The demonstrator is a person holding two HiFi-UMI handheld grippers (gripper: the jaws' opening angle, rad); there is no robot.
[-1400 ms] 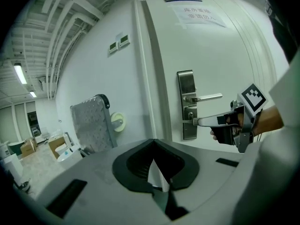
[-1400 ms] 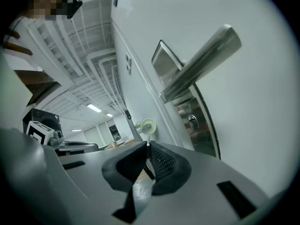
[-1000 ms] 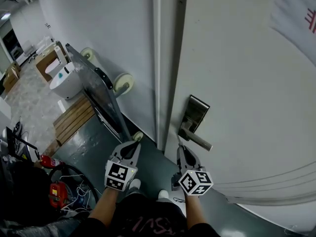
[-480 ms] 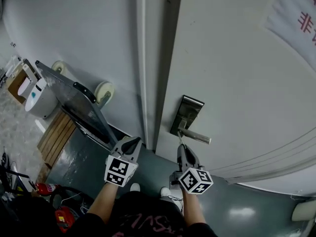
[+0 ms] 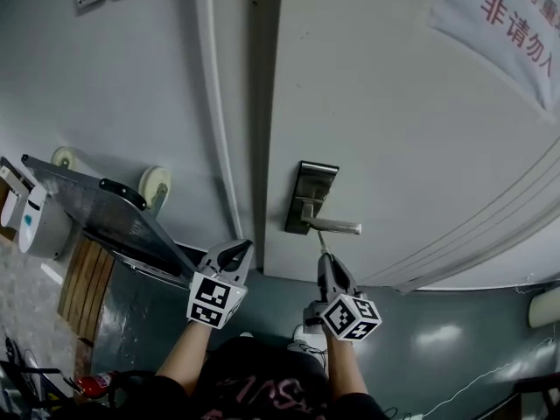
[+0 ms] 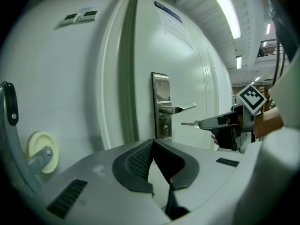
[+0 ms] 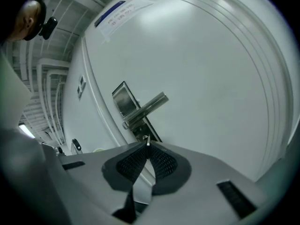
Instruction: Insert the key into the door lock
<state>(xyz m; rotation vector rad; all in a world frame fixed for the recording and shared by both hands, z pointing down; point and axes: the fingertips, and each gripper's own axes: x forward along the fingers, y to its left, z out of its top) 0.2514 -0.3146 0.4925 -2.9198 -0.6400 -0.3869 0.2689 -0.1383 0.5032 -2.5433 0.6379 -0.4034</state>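
**Head view.** The right gripper (image 5: 323, 259) has its jaws nearly together on the key (image 5: 320, 243). The key's thin blade sticks out of the jaw tips toward the door (image 5: 420, 147), just under the handle (image 5: 337, 227) of the lock (image 5: 311, 195). From this angle I cannot tell whether the blade touches the lock. The left gripper (image 5: 238, 250) is held beside the right one, before the frame (image 5: 229, 129), and touches nothing. Both forearms (image 5: 188, 357) are cut off at the lower edge, and a sign (image 5: 503, 16) at top right is cropped.

**Left gripper view.** The left gripper's (image 6: 152, 144) jaws are closed tip to tip, with nothing between them. Past them the right gripper comes in from the right. The key is a short silver blade that points at the keyhole (image 6: 165, 131) below the handle, and its tip is clearly apart from the lock. Part of a pale wheel (image 6: 41, 151) shows at far left.

**Right gripper view.** The pads pinch the key. Only a small bright sliver of it rises above the tips, and the rest is hidden between the pads. The sliver lies over the lower end of the lock, under the slanting handle. The keyhole is too small and too covered to make out well.
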